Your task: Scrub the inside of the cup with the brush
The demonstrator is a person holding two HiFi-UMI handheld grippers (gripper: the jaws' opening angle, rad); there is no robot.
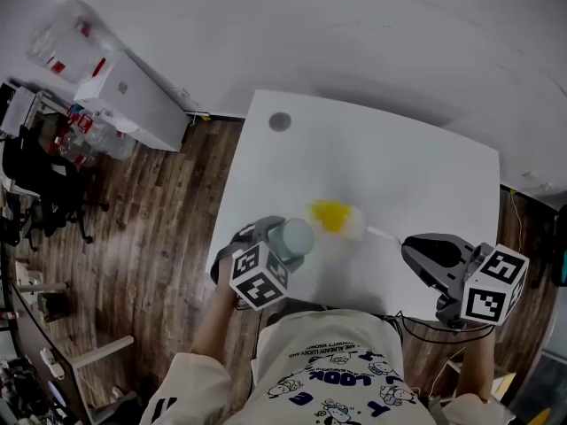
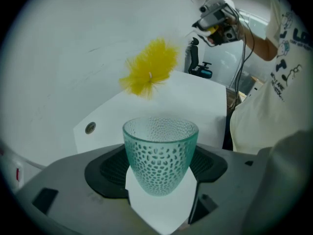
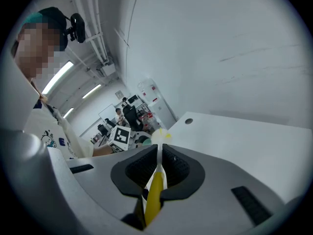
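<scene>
Approach step: L gripper (image 2: 160,180) pinches cup (image 2: 160,153), R gripper (image 3: 159,170) clamps brush (image 1: 335,217) handle; bristles near rim, not inside. Next, I judge: aim head into cup.

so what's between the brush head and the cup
Nothing. In the left gripper view only bare white table shows between the yellow brush head and the cup.

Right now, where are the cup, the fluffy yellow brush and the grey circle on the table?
cup (image 2: 160,155): left gripper view, on its bumpy green side.
brush (image 2: 150,67): left gripper view, middle of the yellow bristles.
grey circle (image 1: 280,121): head view, its centre.
</scene>
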